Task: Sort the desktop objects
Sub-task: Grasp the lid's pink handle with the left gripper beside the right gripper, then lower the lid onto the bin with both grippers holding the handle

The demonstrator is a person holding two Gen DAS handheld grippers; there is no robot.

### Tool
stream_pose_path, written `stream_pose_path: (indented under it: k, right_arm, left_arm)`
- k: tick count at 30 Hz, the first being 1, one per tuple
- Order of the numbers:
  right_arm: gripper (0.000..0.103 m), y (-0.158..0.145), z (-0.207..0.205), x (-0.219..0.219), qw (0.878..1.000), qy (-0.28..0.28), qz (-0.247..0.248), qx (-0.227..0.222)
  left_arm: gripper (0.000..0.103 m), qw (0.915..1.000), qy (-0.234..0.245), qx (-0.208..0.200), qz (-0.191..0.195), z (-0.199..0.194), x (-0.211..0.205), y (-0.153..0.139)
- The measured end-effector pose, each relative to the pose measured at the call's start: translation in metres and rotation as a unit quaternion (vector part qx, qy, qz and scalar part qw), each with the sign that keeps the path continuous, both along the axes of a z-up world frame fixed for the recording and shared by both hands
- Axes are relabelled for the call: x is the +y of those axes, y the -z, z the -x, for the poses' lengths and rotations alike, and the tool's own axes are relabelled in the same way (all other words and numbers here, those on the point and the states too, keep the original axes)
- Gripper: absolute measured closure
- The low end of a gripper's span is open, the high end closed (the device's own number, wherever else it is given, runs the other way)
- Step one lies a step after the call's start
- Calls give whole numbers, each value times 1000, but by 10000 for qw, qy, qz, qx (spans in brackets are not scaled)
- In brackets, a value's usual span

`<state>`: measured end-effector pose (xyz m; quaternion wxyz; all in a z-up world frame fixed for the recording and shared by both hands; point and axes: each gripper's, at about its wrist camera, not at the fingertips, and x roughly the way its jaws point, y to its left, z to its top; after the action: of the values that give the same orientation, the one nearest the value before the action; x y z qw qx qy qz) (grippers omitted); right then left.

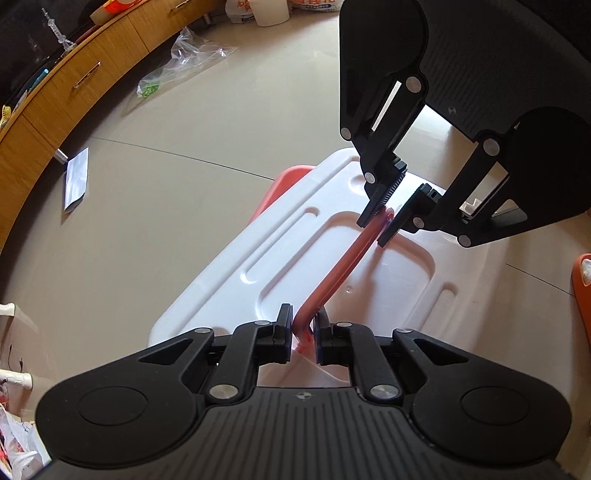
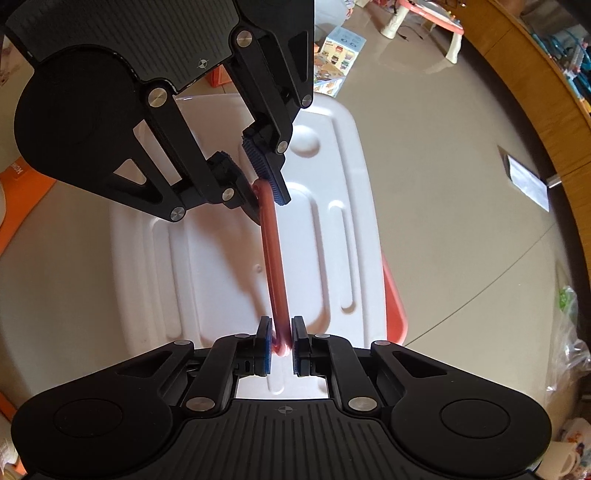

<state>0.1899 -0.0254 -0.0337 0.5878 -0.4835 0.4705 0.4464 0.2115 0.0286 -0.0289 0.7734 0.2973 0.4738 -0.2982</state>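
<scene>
A thin red plastic hoop-like bar (image 1: 334, 273) is stretched between my two grippers above a white table top (image 1: 221, 280). My left gripper (image 1: 301, 325) is shut on its near end. My right gripper (image 1: 380, 225), facing it from the upper right, is shut on the far end. In the right wrist view the same red bar (image 2: 275, 258) runs from my right gripper (image 2: 282, 338) up to the left gripper (image 2: 264, 192), over the white table top (image 2: 332, 229). The bar's ends are hidden between the pads.
A wooden cabinet (image 1: 66, 85) curves along the left. A clear plastic bag (image 1: 184, 59) and a paper sheet (image 1: 75, 179) lie on the beige floor. A toy box (image 2: 338, 59) and a child's table (image 2: 424, 18) stand beyond. An orange object (image 1: 583, 288) lies at right.
</scene>
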Motion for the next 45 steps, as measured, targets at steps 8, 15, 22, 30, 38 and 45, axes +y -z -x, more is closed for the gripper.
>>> stream_pose_path:
  k: [8, 15, 22, 30, 38, 45]
  right_arm:
    - [95, 0, 21, 31, 9985, -470, 244, -171]
    - [96, 5, 20, 46, 9968, -598, 353, -387]
    - [95, 21, -1, 51, 9968, -593, 482, -255]
    - [96, 38, -18, 45, 9937, -657, 883, -196]
    - [94, 33, -38, 31, 9997, 47, 120, 228]
    - [87, 37, -44, 30, 9988, 75, -272, 399]
  left_arm:
    - [91, 9996, -263, 74, 34, 0, 24, 6]
    - [91, 9983, -542, 179, 138, 0, 41, 13]
    - [91, 9984, -542, 156, 65, 2, 39, 18]
    - [91, 9977, -641, 163, 154, 5, 41, 15]
    - [90, 9986, -506, 114, 67, -7, 40, 21]
    - [87, 9988, -453, 188, 83, -11, 39, 23]
